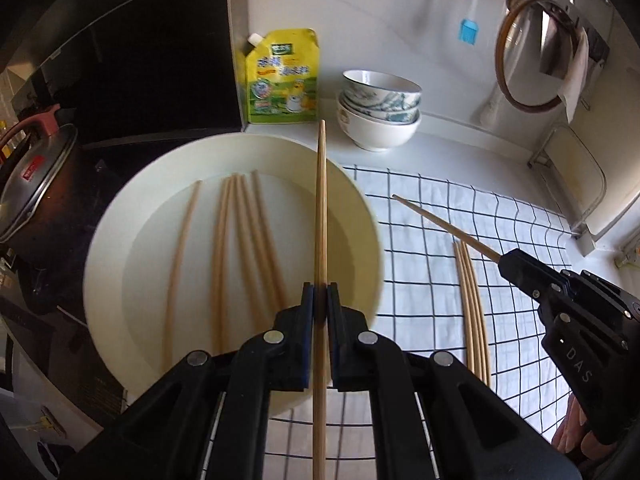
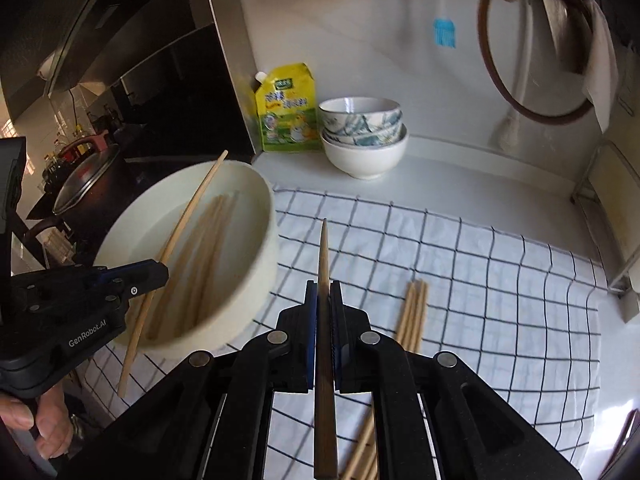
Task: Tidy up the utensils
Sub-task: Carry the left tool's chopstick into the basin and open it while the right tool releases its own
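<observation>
My left gripper (image 1: pixel 320 300) is shut on a wooden chopstick (image 1: pixel 321 208) and holds it above the wide cream bowl (image 1: pixel 352 196), which holds several more chopsticks (image 1: pixel 240 240). My right gripper (image 2: pixel 324 298) is shut on another chopstick (image 2: pixel 323 256) above the checked cloth (image 2: pixel 500 300). A few chopsticks (image 2: pixel 414 312) lie side by side on the cloth, just right of the right gripper. The right gripper also shows in the left wrist view (image 1: pixel 505 261) with its chopstick (image 1: pixel 444 224). The left gripper shows in the right wrist view (image 2: pixel 162 274) over the bowl (image 2: pixel 260 248).
Stacked bowls (image 1: pixel 380 108) and a yellow-green refill pouch (image 1: pixel 282 76) stand at the back against the wall. A lidded pot (image 1: pixel 36 184) sits on the dark stove at left. A blue silicone brush (image 1: pixel 468 30) and a round lid (image 1: pixel 536 52) hang on the wall.
</observation>
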{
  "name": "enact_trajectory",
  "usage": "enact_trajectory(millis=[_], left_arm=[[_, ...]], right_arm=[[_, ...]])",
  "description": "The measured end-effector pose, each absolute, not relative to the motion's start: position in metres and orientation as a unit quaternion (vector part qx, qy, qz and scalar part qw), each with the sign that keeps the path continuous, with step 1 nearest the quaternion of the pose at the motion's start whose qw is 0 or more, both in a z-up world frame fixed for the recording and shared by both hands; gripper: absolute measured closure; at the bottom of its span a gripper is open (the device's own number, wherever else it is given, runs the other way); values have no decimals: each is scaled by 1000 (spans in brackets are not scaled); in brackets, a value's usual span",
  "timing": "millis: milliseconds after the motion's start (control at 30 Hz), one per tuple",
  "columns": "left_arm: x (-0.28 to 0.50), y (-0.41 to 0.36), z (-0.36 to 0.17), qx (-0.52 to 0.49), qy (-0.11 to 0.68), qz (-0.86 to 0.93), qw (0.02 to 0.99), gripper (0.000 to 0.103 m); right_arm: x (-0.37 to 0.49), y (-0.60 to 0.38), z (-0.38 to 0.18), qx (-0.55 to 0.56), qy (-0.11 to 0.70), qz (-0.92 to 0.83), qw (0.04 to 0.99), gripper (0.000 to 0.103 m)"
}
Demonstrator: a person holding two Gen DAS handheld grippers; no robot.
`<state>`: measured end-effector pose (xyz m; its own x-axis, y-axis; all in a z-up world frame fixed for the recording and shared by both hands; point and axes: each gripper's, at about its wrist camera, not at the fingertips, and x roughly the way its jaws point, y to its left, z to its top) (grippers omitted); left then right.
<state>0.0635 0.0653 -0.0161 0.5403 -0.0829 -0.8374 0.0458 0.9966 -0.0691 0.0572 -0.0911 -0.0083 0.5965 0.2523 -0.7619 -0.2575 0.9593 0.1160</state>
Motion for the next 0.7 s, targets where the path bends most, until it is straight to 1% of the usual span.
enact_trajectory(millis=[133, 267, 500, 700], left_arm=[[72, 106, -3, -36, 468, -23, 883, 96], [81, 136, -6, -44, 471, -10, 881, 96], [105, 172, -41, -39, 507, -7, 861, 96], [119, 184, -75, -29, 540, -11, 841, 96]], right_arm=[[67, -57, 10, -8, 408, 163, 898, 97], [80, -23, 8, -15, 409, 178, 895, 97], [109, 30, -26, -18, 434, 192, 880, 97], [120, 55, -57, -30, 457, 183, 870, 97]])
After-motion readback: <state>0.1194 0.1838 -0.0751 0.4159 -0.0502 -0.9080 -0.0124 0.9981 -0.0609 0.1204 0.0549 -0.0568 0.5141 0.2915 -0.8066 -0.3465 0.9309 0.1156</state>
